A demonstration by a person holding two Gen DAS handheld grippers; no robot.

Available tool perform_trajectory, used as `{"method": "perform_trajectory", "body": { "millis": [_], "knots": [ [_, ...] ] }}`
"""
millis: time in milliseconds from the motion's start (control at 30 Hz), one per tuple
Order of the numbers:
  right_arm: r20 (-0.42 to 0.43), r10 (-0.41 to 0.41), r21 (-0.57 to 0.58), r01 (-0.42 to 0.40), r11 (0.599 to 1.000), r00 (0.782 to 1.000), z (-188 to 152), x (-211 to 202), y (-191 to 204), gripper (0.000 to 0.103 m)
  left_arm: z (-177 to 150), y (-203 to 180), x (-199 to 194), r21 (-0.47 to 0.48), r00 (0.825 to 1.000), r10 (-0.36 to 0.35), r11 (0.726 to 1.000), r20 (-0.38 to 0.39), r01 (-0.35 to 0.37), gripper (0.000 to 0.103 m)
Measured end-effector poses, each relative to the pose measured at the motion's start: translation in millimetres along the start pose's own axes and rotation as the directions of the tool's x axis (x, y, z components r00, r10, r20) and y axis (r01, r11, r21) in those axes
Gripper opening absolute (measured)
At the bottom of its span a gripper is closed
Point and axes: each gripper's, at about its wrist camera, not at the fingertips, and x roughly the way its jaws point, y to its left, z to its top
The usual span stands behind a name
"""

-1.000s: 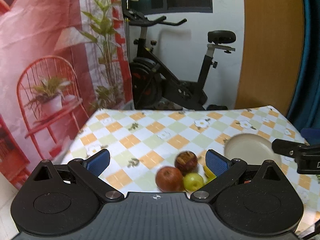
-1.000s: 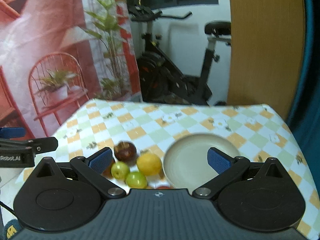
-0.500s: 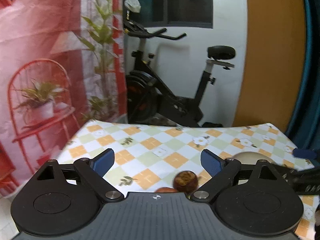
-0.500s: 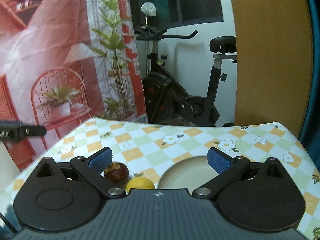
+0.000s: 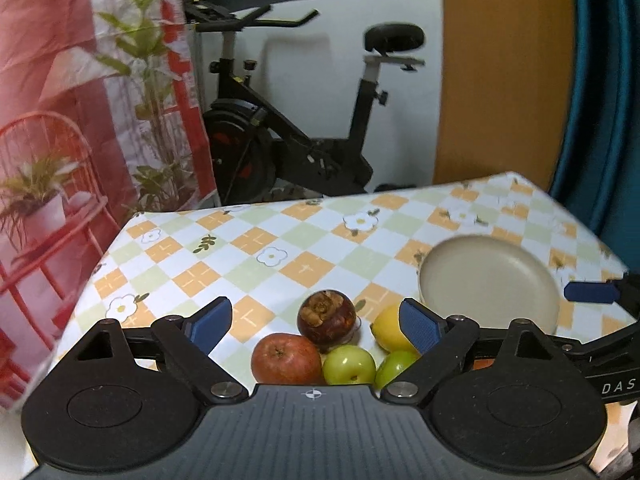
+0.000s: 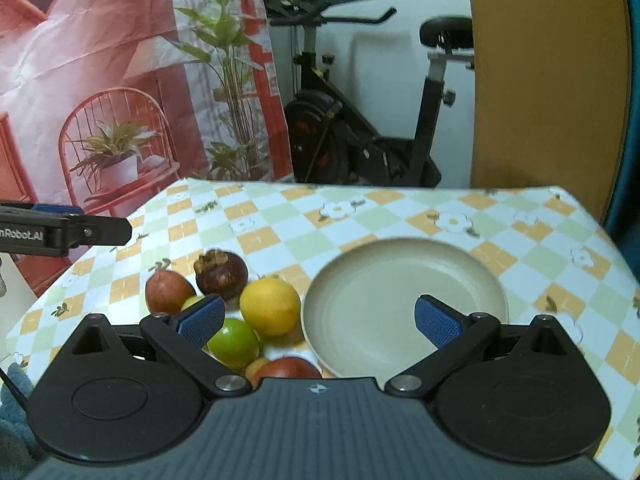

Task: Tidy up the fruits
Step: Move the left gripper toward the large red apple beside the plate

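Left wrist: checkered tablecloth (image 5: 304, 248), exercise bike (image 5: 304, 132) behind.

Orange, pale-green and white checks with small flowers on the desk (image 6: 400, 216), beige plate (image 6: 404, 292), yellow lemon (image 6: 270, 306), dark maroon mangosteen (image 6: 222, 274), red apple (image 5: 286, 364), green fruits (image 5: 348, 366), blue-padded black claws (image 6: 316, 316).
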Motion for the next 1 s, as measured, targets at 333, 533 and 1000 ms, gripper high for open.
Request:
{"method": "perform_trajectory", "body": {
  "millis": [333,533,1000],
  "knots": [
    [-0.087,0.044,-0.038,-0.048,0.998,0.995,-24,10,5,0.101,-14,-6,22,0.001,0.983,-0.119,0.993,-0.137,0.12,0.077],
    [-0.134,0.094,0.012,-0.093,0.996,0.987,-33,16,2,0.082,-14,-11,21,0.035,0.978,-0.16,0.985,-0.136,0.166,0.069],
    [-0.167,0.191,0.182,-0.16,0.97,0.967,-42,29,-15,0.074,-4,-52,43,0.011,0.926,-0.309,0.948,-0.215,0.319,0.057]
  ]
}}
